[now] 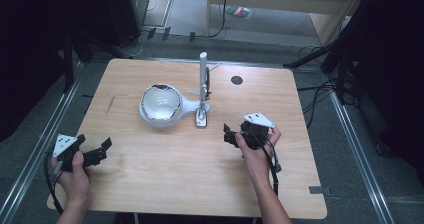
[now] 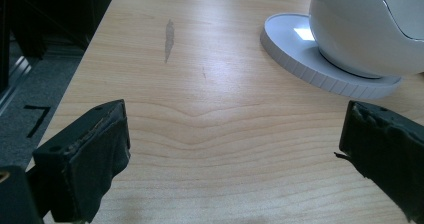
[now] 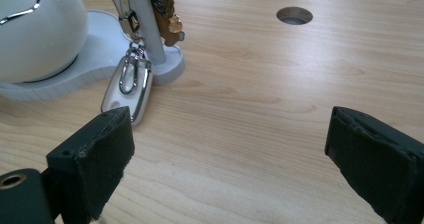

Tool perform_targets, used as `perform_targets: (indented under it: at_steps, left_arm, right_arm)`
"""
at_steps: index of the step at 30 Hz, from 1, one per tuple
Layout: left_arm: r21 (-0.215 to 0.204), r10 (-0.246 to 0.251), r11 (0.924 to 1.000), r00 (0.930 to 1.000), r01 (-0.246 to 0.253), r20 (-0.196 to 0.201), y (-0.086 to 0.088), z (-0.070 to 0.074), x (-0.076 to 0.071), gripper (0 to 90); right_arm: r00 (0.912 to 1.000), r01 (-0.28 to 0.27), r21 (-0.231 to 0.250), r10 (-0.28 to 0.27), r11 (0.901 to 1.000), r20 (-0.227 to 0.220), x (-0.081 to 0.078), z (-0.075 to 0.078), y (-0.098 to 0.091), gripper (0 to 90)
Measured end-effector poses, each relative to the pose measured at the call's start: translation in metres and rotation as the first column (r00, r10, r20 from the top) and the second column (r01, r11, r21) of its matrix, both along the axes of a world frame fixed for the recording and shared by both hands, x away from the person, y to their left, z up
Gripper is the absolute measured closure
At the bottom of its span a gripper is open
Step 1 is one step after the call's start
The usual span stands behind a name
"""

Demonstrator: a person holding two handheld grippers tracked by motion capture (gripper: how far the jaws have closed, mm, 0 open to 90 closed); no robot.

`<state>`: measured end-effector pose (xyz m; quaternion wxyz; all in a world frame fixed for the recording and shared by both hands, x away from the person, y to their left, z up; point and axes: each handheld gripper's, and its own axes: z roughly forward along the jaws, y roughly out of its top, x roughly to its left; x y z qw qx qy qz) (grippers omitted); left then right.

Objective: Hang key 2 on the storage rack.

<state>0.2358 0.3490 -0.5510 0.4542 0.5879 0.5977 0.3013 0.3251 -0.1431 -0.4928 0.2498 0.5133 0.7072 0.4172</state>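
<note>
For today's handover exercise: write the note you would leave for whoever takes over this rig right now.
Left gripper: open, holding nothing, over the table's near-left part, aimed at the white stand.
Right gripper: open, holding nothing, right of the stand, aimed at the key fob.
The key fob hangs by its clip from the stand's post, its lower end resting on the table.
Done: nothing gripped yet.
Left: probably close the right gripper on the fob and lift it off, perhaps steadying the stand with the left.
</note>
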Motion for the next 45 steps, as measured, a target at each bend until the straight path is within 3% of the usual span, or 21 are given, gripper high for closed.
perform_targets:
  at_steps: [13,27,36,45]
  left_arm:
    - [0.003,0.001,1.0000,1.0000,-0.001,-0.001,-0.001,0.000,0.000,0.1]
    - [0.006,0.004,1.0000,1.0000,-0.005,0.002,-0.001,0.000,0.000,0.1]
    - [0.012,0.003,0.9999,1.0000,-0.003,-0.001,-0.001,0.000,0.000,0.1]
    - [0.015,0.006,0.9999,1.0000,-0.006,0.001,-0.002,0.000,0.000,0.1]
  right_arm:
    - [0.9997,0.024,0.004,-0.024,0.9997,-0.009,-0.017,-0.010,-0.038,7.5]
    - [0.9974,0.072,0.038,-0.072,0.9967,-0.001,-0.038,-0.018,-0.087,7.6]
    - [0.9936,0.113,0.026,-0.113,0.9933,-0.004,-0.048,-0.025,-0.116,7.9]
    - [0.9824,0.186,0.040,-0.186,0.9817,0.006,-0.060,-0.035,-0.155,9.7]
